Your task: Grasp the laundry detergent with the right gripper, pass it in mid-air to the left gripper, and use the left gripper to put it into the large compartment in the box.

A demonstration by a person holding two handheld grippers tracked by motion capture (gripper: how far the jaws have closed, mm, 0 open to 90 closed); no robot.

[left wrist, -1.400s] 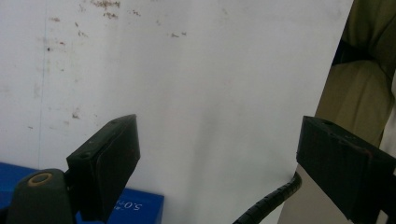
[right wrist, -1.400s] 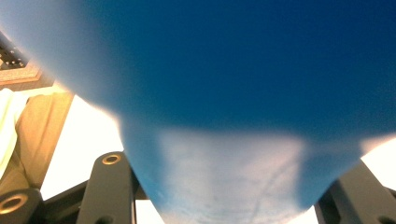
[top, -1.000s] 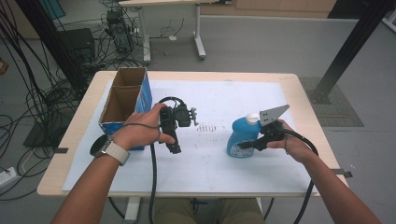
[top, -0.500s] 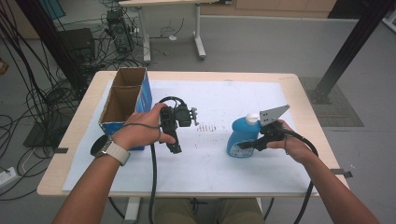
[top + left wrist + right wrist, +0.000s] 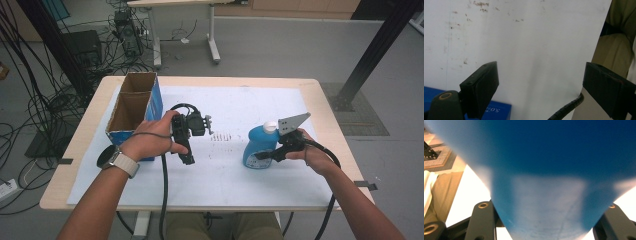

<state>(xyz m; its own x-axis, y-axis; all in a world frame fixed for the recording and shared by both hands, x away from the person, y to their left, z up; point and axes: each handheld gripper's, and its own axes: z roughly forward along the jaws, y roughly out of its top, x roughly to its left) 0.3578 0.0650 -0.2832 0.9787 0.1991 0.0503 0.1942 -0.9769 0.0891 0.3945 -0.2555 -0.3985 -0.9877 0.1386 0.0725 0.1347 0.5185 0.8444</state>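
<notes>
A blue bottle (image 5: 255,142) with a white cap stands on the white sheet at the right of the table. My right gripper (image 5: 264,154) is shut on its lower body from the right side. In the right gripper view the blue bottle (image 5: 544,182) sits blurred between the two black jaws and reaches across the frame. My left gripper (image 5: 186,156) is held over the sheet left of centre, beside the box. Its jaws stand wide open, with only white paper between them in the left gripper view (image 5: 541,72).
An open cardboard box (image 5: 151,102) with blue sides and two compartments stands at the table's left; its blue side (image 5: 496,111) lies close below my left jaw. A white sheet (image 5: 235,180) with dark smudges covers the tabletop. Cables trail off the near edge.
</notes>
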